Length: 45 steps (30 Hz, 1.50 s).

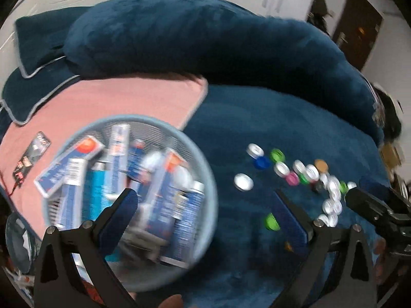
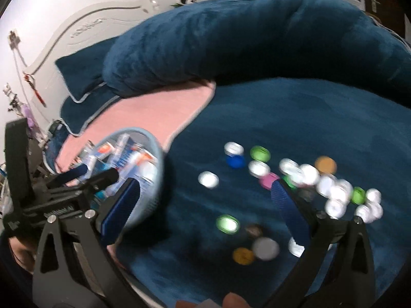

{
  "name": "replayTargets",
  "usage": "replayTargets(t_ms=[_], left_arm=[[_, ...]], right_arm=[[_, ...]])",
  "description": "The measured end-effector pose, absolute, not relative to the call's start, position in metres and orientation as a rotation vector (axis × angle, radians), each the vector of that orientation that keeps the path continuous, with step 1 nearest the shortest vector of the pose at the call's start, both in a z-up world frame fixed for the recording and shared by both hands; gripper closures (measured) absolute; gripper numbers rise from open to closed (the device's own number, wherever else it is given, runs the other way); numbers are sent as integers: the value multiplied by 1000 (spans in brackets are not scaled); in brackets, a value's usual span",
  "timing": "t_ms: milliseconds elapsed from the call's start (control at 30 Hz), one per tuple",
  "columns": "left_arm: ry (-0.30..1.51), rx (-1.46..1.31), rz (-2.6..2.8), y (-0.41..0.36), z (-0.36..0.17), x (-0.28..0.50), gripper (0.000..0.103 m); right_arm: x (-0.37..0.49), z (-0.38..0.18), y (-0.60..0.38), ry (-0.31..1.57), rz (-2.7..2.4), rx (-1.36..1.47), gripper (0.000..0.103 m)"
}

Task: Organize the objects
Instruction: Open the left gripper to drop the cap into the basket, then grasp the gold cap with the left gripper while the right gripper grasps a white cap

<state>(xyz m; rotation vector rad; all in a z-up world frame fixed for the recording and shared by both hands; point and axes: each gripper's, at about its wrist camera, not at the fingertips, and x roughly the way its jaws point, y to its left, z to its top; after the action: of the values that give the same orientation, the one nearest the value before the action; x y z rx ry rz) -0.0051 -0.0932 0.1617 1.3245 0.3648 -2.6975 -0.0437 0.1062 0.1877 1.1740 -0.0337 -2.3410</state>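
**Caps on the bed, tubes in the basket**

The big dark blue fuzzy blanket (image 2: 295,118) covers the bed; a flat pink cloth (image 1: 115,102) lies on it at the left; the round pale blue mesh basket (image 1: 205,169) sits partly on that pink cloth; it is full of blue and white tubes and boxes (image 1: 164,179), all stacked at a slant; no caps show inside it

The loose pile of small plastic bottle caps (image 2: 303,174) lies on the blanket to the right of the basket, well apart from it; most are white; some are green, one is blue, one pink, some orange

The right gripper (image 2: 205,205) hangs above the caps with its two blue fingers spread as wide as they go and nothing between them; the left gripper (image 1: 205,215) is also spread wide and empty, with one finger over the basket

I think the next job is to pick up a cap; it is best to choose one that sits alone, like the green cap (image 2: 227,223) near the front; come straight down so one finger is on each side; squeeze slowly, because caps are small and can pop away on soft fuzz
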Motion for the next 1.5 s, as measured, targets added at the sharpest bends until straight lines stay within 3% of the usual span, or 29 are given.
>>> replayTargets(t_ms=[333,533,900,1033,1100,1167,1500], left_arm=[[180,1622,-2763,5,96,-11,1],[163,1743,-2692,16,55,-7,1],[147,1786,-2781,43,41,-8,3],[84,1794,-2814,58,31,-12,18],[68,1783,-2826,60,30,-14,33],[89,1777,-2859,60,33,-15,71],[151,1743,-2790,37,30,-20,72]], right_arm=[[-34,128,208,-38,-2498,1377,0],[-22,91,232,67,-2545,1461,0],[-30,65,251,-29,-2547,1585,0],[-33,62,253,-46,-2556,1603,0],[-34,61,252,-39,-2558,1603,0],[-34,59,252,-34,-2559,1603,0],[-46,51,252,79,-2658,1650,0]])
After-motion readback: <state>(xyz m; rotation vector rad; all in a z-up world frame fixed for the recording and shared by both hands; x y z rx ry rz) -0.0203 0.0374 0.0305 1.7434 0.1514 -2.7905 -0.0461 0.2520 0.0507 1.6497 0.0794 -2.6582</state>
